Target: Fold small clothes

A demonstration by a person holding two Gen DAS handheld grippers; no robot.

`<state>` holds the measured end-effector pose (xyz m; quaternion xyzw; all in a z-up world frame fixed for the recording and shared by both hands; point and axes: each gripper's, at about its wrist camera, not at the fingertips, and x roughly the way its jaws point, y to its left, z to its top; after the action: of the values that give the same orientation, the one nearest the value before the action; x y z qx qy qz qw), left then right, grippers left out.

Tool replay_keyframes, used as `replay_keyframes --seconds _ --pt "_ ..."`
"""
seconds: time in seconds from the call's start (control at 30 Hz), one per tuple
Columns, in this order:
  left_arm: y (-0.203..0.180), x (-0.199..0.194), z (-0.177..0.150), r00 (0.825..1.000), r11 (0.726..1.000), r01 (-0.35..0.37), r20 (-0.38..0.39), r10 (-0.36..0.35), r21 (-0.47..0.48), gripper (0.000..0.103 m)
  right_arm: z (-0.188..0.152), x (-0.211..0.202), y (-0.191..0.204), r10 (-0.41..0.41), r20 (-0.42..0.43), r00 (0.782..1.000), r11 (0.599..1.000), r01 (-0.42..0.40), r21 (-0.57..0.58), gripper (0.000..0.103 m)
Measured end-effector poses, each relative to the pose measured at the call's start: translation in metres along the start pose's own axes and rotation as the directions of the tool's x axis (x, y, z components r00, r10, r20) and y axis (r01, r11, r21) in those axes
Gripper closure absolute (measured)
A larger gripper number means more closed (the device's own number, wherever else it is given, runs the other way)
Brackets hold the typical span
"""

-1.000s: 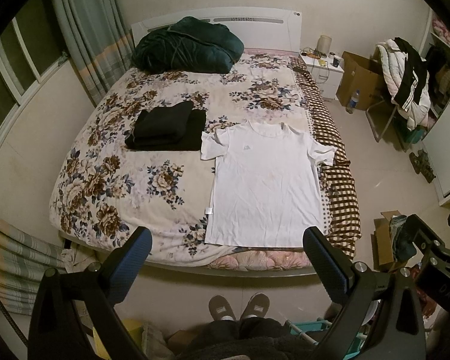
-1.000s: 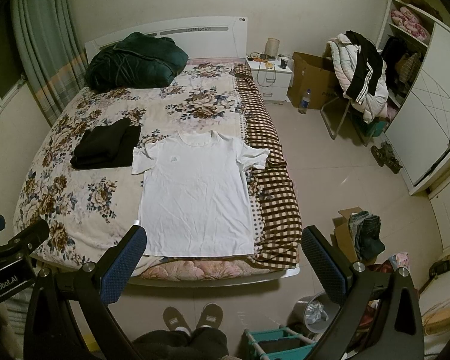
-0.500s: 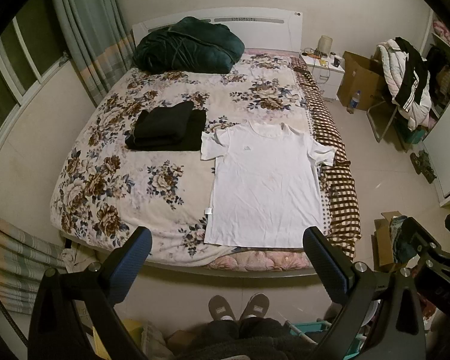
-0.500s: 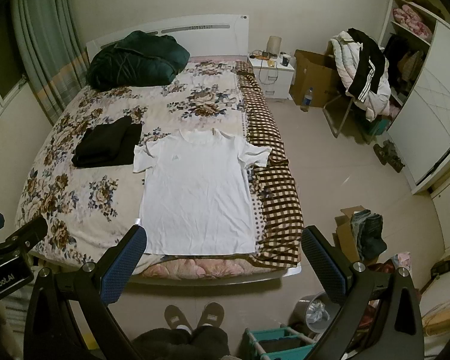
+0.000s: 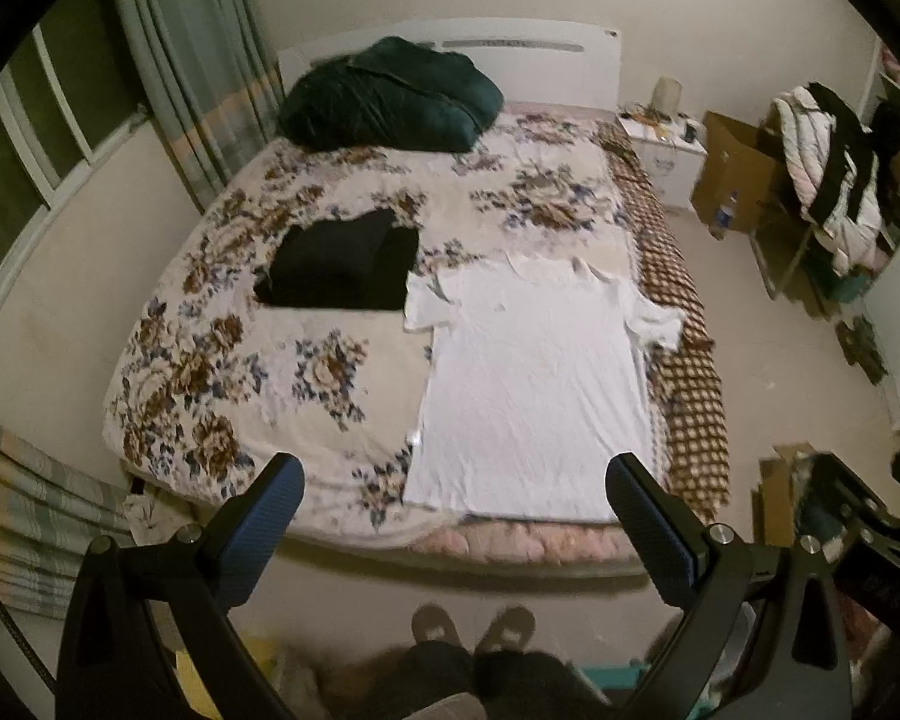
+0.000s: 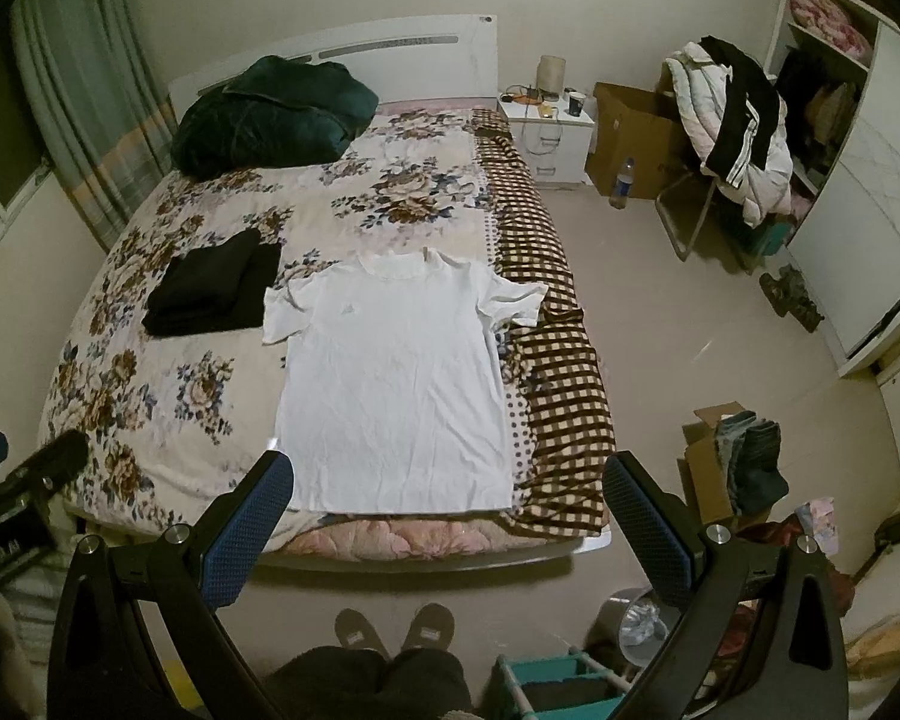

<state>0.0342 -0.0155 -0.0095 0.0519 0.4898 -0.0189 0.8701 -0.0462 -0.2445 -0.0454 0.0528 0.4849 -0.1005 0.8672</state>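
A white T-shirt (image 5: 534, 384) lies spread flat, front up, on the near right part of the floral bed (image 5: 210, 360); it also shows in the right wrist view (image 6: 390, 384). A folded black garment (image 5: 342, 267) lies to its left, also seen in the right wrist view (image 6: 216, 285). My left gripper (image 5: 453, 474) is open and empty, held above the foot of the bed. My right gripper (image 6: 447, 471) is open and empty, held at the shirt's hem end, well above it.
A dark green quilt (image 6: 270, 114) sits at the headboard. A checked blanket (image 6: 558, 360) hangs over the bed's right edge. A nightstand (image 6: 546, 132), cardboard boxes (image 6: 630, 138), a chair with clothes (image 6: 732, 138) and a wardrobe (image 6: 858, 192) stand on the right. My slippered feet (image 6: 396, 627) stand at the bed's foot.
Both grippers have shifted slightly, with the views drifting a little and the left view blurred. Nothing on the bed has moved; both grippers stay open.
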Motion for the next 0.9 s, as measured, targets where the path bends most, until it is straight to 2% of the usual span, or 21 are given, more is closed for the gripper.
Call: replay_keyframes --seconds 0.07,0.1,0.17,0.33,0.4,0.43,0.5,0.53,0.7,0.9 --pt "-0.002 0.016 0.013 1.000 1.000 -0.027 0.015 0.027 -0.010 0.000 0.007 0.023 -0.005 -0.016 0.010 1.000 1.000 0.015 0.017 0.000" --pt "-0.002 0.040 0.031 0.999 0.999 -0.031 0.013 0.031 -0.025 0.000 0.013 0.037 -0.008 -0.019 0.012 1.000 0.999 0.019 0.034 0.000" --pt "-0.004 0.060 0.036 0.998 0.998 -0.053 0.019 0.053 -0.035 0.000 0.026 0.069 -0.016 -0.029 0.008 1.000 0.997 0.029 0.070 0.000" --pt "-0.022 0.161 0.070 0.996 0.996 -0.083 -0.029 0.082 -0.038 0.000 0.063 0.181 -0.045 -0.026 -0.034 0.999 0.980 0.032 0.196 0.000" --pt "-0.036 0.221 0.090 0.994 0.996 -0.088 -0.067 0.086 -0.020 0.000 0.078 0.232 -0.059 -0.016 -0.062 0.998 0.968 0.031 0.250 0.000" --pt "-0.040 0.231 0.093 0.994 0.996 -0.085 -0.074 0.084 -0.014 0.000 0.085 0.264 -0.065 -0.012 -0.080 0.997 0.958 0.034 0.286 0.000" --pt "-0.055 0.292 0.109 0.990 0.997 -0.080 -0.114 0.080 0.004 0.000 0.096 0.319 -0.080 -0.020 -0.108 0.994 0.938 0.056 0.341 0.000" --pt "-0.058 0.302 0.112 0.990 0.997 -0.076 -0.121 0.077 0.008 0.000 0.100 0.345 -0.085 -0.019 -0.126 0.992 0.926 0.065 0.371 0.000" --pt "-0.087 0.415 0.132 0.980 0.996 -0.070 -0.182 0.078 0.049 0.000 0.114 0.467 -0.116 -0.024 -0.161 0.987 0.872 0.099 0.479 0.000" --pt "-0.113 0.515 0.137 0.966 0.994 -0.081 -0.241 0.097 0.076 0.000 0.111 0.614 -0.171 0.047 -0.178 0.983 0.768 0.078 0.636 0.000"
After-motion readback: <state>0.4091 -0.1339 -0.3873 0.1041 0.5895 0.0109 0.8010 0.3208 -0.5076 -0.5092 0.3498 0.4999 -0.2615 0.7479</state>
